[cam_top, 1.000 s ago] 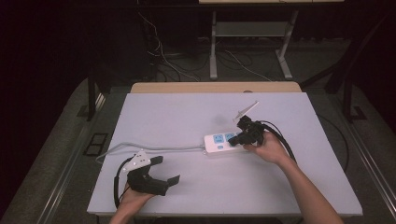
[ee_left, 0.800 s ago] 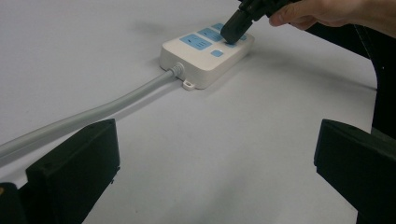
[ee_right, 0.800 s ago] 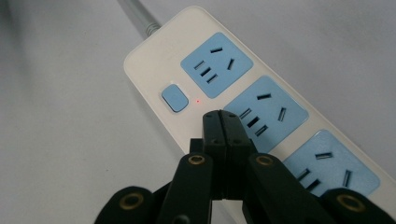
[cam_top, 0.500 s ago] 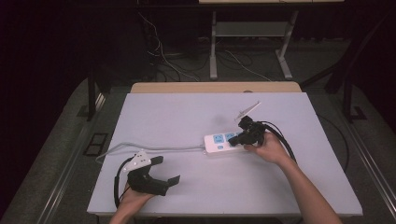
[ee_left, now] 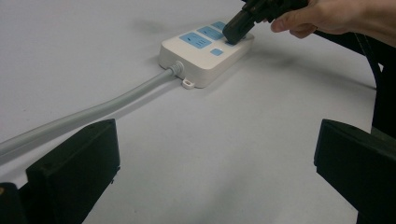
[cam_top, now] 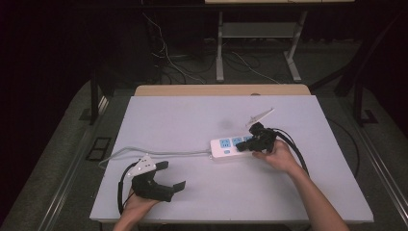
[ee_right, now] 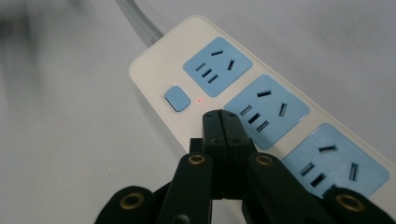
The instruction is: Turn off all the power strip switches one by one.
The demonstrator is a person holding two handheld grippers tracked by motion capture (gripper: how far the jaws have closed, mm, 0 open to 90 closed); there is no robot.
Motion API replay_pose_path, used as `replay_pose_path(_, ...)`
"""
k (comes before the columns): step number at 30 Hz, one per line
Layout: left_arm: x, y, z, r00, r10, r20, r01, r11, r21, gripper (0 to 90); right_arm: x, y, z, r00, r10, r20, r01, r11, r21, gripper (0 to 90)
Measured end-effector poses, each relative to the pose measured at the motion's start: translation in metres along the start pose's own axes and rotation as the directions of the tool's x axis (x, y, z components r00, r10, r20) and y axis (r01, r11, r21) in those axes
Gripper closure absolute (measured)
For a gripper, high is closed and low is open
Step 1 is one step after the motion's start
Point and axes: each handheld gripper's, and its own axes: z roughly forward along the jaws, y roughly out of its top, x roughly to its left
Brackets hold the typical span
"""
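Right gripper: my jaws are pressed together with nothing between them, tips over the strip beside its blue switch.
Left gripper: my jaws gape wide, holding nothing, resting near left on the surface.
Strip: white, lying flat right of centre, its grey cable running left.
Light: a small red dot beside the switch.

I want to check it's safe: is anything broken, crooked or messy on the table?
Nothing stands out. The white power strip lies flat and whole, its grey cable trailing off unkinked. The right gripper, shut, hovers over the strip near the blue switch. The left gripper rests open on the table.
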Motion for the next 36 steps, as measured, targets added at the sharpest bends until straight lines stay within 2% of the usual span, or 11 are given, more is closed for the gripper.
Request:
replay_pose_path(4, 0.0, 0.0, 0.001, 1.0, 0.003, 0.003, -0.003, 1.0, 0.005, 0.0, 0.001, 0.0, -0.003, 0.999, -0.023, 0.038, 0.022, 1.0, 0.011, 90.0)
replay_pose_path(9, 0.001, 0.0, 0.001, 1.0, 0.003, 0.001, -0.003, 1.0, 0.005, 0.0, -0.002, -0.003, -0.003, 0.9998, -0.002, 0.018, 0.003, 1.0, -0.009, 90.0)
replay_pose_path(14, 0.001, 0.0, 0.0, 1.0, -0.001, -0.004, 0.001, 1.0, 0.001, 0.0, -0.003, -0.002, -0.003, 0.9999, 0.004, 0.016, -0.004, 1.0, -0.004, 90.0)
replay_pose_path(24, 0.001, 0.0, 0.0, 1.0, -0.001, -0.002, 0.001, 1.0, 0.001, 0.0, 0.001, 0.0, -0.004, 0.9993, -0.007, 0.038, 0.006, 1.0, 0.019, 90.0)
replay_pose_path(26, 0.001, 0.0, 0.0, 1.0, -0.001, -0.002, 0.001, 1.0, 0.0, 0.0, 0.003, 0.002, -0.008, 0.999, -0.008, 0.043, 0.007, 1.0, 0.013, 90.0)
replay_pose_path(29, 0.001, 0.0, 0.0, 1.0, -0.001, -0.002, 0.001, 1.0, -0.001, 0.0, 0.005, 0.003, -0.01, 0.9989, -0.012, 0.046, 0.01, 0.999, 0.034, 90.0)
replay_pose_path(36, 0.001, 0.0, -0.001, 1.0, -0.003, -0.002, 0.003, 1.0, -0.004, 0.0, 0.008, 0.009, -0.02, 0.9992, -0.012, 0.039, 0.011, 1.0, 0.017, 90.0)
